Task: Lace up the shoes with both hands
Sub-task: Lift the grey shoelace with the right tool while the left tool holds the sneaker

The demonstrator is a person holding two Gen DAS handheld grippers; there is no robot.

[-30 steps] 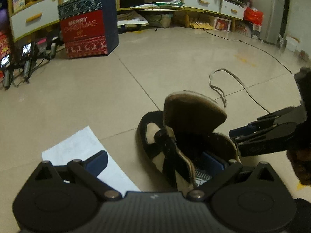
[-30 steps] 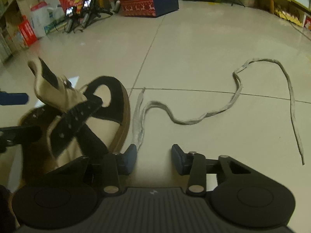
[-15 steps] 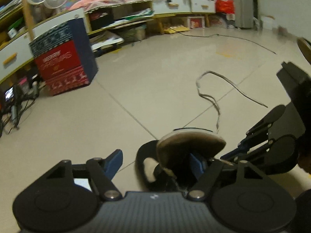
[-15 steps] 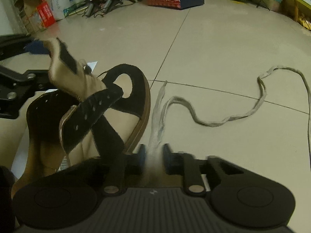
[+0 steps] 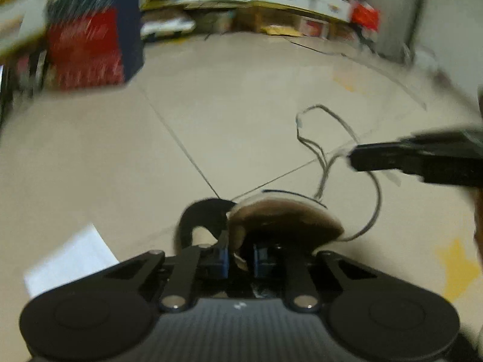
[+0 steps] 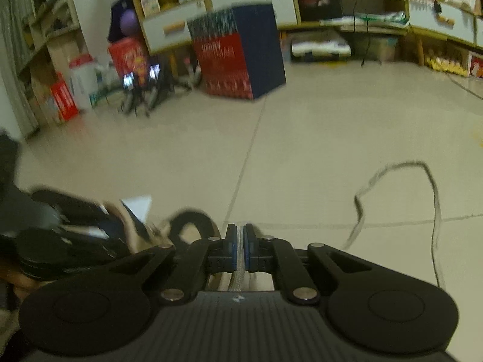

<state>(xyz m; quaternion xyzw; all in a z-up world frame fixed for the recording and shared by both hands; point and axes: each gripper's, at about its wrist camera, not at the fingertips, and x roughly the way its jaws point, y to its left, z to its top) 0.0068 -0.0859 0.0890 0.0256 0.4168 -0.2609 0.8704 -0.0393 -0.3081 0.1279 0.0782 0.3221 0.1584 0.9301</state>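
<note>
Shoe [image 5: 271, 220]: on the floor; left tool [image 5: 240, 259] pinches its tongue
Lace [image 6: 434, 208]: trails over the floor; right tool [image 6: 240, 249] squeezes one end
Tip: maybe aim lace slowly; keep shoe steady

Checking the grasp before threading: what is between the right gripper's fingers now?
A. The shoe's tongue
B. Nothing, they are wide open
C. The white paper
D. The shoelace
D: in the right wrist view the right gripper has its fingers closed on the pale shoelace, which runs between them.
</note>
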